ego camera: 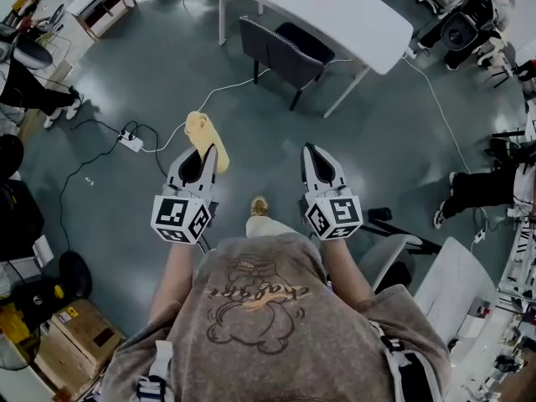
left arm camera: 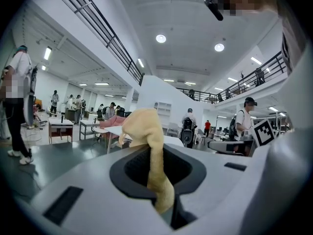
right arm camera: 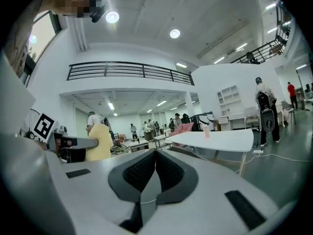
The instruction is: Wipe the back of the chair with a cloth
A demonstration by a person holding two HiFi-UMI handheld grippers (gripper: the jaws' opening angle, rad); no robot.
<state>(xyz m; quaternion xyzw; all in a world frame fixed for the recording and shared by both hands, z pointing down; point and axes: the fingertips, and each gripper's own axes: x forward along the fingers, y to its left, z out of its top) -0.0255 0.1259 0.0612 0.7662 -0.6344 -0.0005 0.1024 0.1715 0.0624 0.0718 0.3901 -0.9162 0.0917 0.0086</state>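
Observation:
A dark padded chair (ego camera: pixel 280 53) stands tucked at the white table (ego camera: pixel 352 15), far ahead of both grippers in the head view. My left gripper (ego camera: pixel 208 153) is shut on a yellow cloth (ego camera: pixel 201 129), which bunches up past the fingertips. Seen from the left gripper view, the cloth (left arm camera: pixel 146 131) rises from between the closed jaws of that gripper (left arm camera: pixel 155 153). My right gripper (ego camera: pixel 311 151) is held level beside the left one, shut and empty. In the right gripper view its jaws meet (right arm camera: pixel 155 155), with the cloth (right arm camera: pixel 99 142) off to the left and the table (right arm camera: pixel 215 138) ahead.
A power strip (ego camera: pixel 131 141) and cables trail over the grey floor between me and the chair. Cardboard boxes (ego camera: pixel 71 333) sit at lower left, a white chair (ego camera: pixel 452 283) at lower right. People sit at the left (ego camera: pixel 33 95) and right (ego camera: pixel 477 191) edges.

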